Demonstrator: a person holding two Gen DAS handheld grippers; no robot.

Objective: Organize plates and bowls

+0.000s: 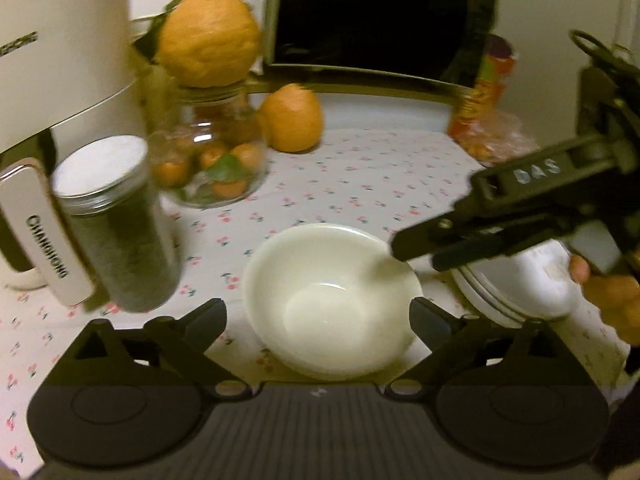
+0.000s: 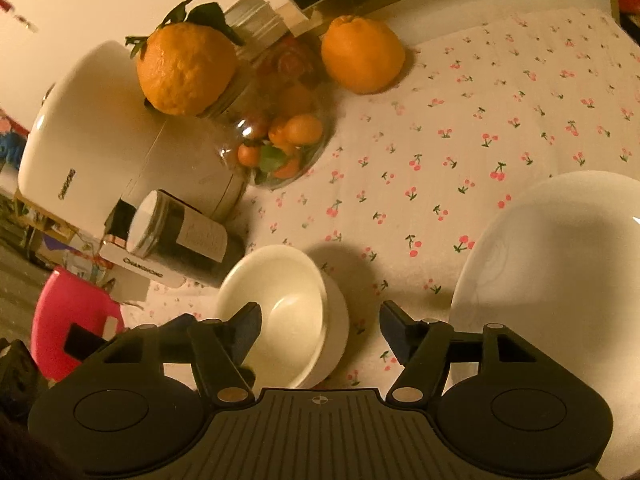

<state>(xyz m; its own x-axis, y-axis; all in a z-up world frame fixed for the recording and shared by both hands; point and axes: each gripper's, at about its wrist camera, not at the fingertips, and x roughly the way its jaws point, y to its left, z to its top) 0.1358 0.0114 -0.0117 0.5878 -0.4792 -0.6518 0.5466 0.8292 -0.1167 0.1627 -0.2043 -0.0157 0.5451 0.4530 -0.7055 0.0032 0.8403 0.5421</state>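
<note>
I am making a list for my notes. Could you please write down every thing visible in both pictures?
bowl: one stack, cream, near edge, between the left fingers
plates: one stack, white, right of the bowl
big oranges: two; one on the cloth, one on the jar
glass jar: one, clear, holds small oranges
canister: one, dark, silver lid, left
appliance: one, white, far left
tablecloth: white, red cherries
stool: one, pink
left gripper: black, open
right gripper: black, open
hand: one, on the right gripper

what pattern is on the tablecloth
White tablecloth with small red cherries, clearest in the right wrist view.
</note>
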